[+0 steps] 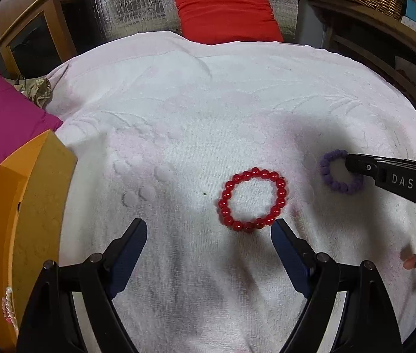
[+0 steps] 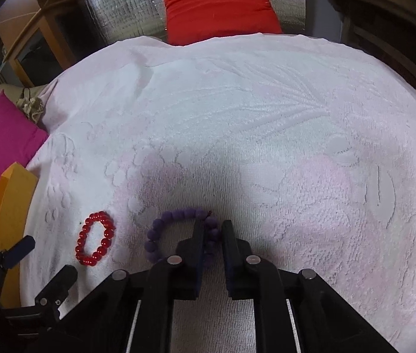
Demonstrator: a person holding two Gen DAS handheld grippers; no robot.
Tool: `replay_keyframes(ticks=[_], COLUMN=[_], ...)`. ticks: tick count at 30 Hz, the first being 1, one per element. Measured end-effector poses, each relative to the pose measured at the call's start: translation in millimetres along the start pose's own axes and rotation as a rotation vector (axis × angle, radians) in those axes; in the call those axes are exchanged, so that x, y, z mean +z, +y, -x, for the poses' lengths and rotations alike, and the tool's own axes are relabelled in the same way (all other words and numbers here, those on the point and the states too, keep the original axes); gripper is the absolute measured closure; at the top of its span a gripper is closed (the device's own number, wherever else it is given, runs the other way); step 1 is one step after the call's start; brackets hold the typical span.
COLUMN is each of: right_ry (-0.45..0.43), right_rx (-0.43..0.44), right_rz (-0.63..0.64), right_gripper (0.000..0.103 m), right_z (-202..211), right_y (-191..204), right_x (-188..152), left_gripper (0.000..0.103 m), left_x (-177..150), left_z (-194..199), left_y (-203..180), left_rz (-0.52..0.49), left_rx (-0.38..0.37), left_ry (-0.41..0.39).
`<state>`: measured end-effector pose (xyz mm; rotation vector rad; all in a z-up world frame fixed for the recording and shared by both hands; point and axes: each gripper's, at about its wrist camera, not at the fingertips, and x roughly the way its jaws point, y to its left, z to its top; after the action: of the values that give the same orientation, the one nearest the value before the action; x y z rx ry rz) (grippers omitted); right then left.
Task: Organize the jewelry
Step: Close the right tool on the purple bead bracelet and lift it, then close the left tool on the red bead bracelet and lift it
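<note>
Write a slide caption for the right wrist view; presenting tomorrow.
Right claw closing around purple bracelet on white towel, red bracelet alongside.

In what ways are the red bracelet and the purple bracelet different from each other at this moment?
The red bracelet has glossy beads; the purple bracelet has matte, fuzzy-looking ones. The red bracelet lies free in front of the open left gripper; the purple bracelet has its beads between the right gripper fingers. Both are bead rings on the white towel.
</note>
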<state>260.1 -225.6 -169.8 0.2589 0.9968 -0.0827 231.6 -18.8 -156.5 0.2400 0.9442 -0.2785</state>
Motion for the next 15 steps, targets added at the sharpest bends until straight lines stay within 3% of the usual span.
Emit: replay_keyframes(ticks=[7,9,10,11,15], right_ry=[0.004,0.010,0.010,0.010,0.014], right_rx=[-0.008,0.004,0.005,0.007,0.016], right_rz=[-0.065,-0.081,-0.083,-0.084,-0.092], right_gripper=[0.091,0.091,0.091,0.091,0.091], right_z=[6.4,5.2,5.1,5.3,5.3], right_y=[-18.7,-21.7,-22.0,-22.0,-23.1], right_x=[-0.6,-1.1,-1.3,-1.5,-2.6], left_gripper=[0.017,0.028,0.049,0.060,0.060], left_x=[4.7,5.1,6.0,7.0,10.8], left_z=[-0.2,-4.8,-9.1,-12.7,-25.0], left_y=[-12.6,-16.7,-18.5,-19.5,-23.4], left_rz=[-0.008,-0.018,-0.021,-0.019,-0.013], left_rx=[-0.100,-0.096,-0.114,-0.128,-0.110], left_ry=[-0.011,-0.004,0.007,0.020,0.031])
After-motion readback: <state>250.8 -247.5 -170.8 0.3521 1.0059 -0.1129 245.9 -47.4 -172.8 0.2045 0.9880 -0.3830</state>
